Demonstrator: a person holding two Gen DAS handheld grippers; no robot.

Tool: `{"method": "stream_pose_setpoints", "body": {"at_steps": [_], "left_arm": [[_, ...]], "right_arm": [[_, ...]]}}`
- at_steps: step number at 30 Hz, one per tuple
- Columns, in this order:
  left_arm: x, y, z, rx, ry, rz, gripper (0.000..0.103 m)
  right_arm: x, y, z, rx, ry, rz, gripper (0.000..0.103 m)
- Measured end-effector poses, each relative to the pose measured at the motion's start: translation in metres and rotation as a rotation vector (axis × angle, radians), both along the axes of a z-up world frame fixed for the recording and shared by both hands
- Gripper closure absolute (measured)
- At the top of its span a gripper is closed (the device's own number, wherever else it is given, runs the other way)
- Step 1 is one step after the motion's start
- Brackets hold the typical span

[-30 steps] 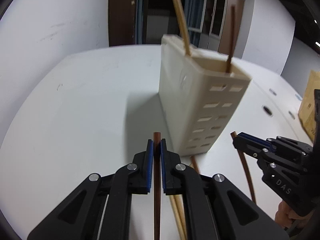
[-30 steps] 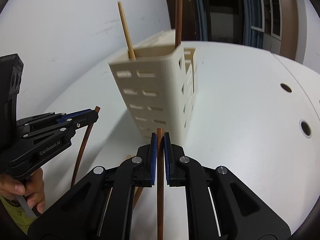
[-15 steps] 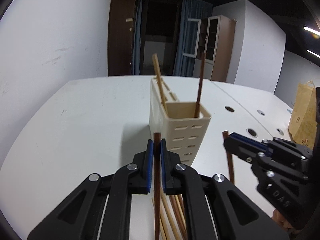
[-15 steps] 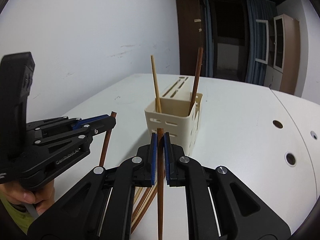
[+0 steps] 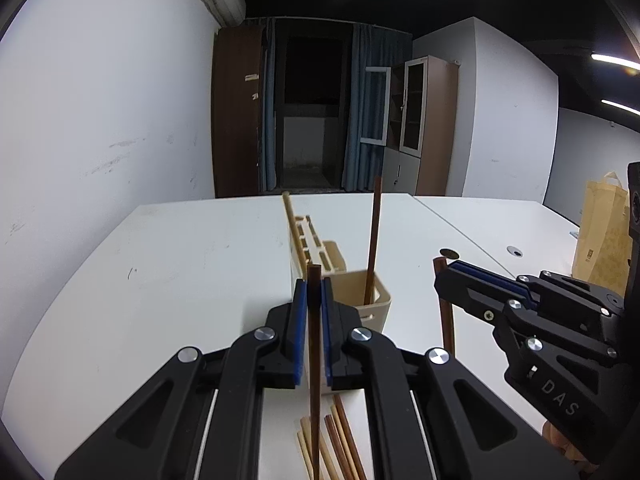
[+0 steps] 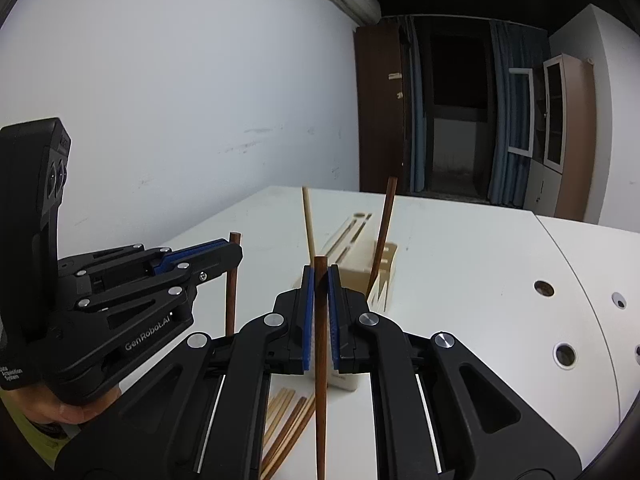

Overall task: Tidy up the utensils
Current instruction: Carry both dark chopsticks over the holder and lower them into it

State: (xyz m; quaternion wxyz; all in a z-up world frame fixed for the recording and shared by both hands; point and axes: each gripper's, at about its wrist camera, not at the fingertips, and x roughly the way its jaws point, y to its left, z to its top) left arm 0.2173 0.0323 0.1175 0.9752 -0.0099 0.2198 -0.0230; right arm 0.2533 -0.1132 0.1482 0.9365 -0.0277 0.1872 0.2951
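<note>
A cream utensil holder (image 5: 360, 292) (image 6: 360, 248) stands on the white table, with a light chopstick (image 5: 290, 224) and a dark chopstick (image 5: 374, 240) upright in it. My left gripper (image 5: 314, 312) is shut on a dark brown chopstick (image 5: 314, 360), held upright above and in front of the holder. It also shows in the right wrist view (image 6: 228, 256). My right gripper (image 6: 320, 304) is shut on another dark brown chopstick (image 6: 320, 360), held upright beside the left one; it appears in the left wrist view (image 5: 444, 280). Several loose chopsticks (image 5: 332, 440) (image 6: 288, 420) lie on the table below.
The white table (image 5: 180, 264) has round cable holes (image 6: 564, 354) on the right. A brown paper bag (image 5: 600, 232) stands at the far right. A white wall runs along the left, cabinets and a dark doorway at the back.
Both grippers have risen and pulled back from the holder with their chopsticks, so the holder now looks smaller and lower in both views.
</note>
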Motion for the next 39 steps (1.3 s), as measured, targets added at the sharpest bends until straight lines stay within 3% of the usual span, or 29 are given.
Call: {"method": "stream_pose_setpoints", "body": {"at_steps": [12,19,26,36,39], "left_arm": [[-0.003,-0.003,0.026,0.004,-0.099,-0.031,0.096],[-0.003,0.002,0.041,-0.002,-0.193,-0.025,0.096],[-0.020,-0.005,0.064,0.018,-0.339,0.004,0.096],[-0.032,-0.011,0.077,-0.005,-0.447,-0.004,0.096],[-0.040,-0.010,0.081,-0.020,-0.521,0.014,0.096]], "right_arm": [[0.021,-0.007,0.017,0.074,-0.048,-0.007,0.097],[0.019,-0.009,0.023,0.124,-0.152,0.025,0.097],[0.015,-0.012,0.031,0.200,-0.265,0.056,0.097],[0.015,-0.032,0.041,0.372,-0.374,0.002,0.097],[0.012,-0.040,0.044,0.421,-0.414,0.001,0.097]]}}
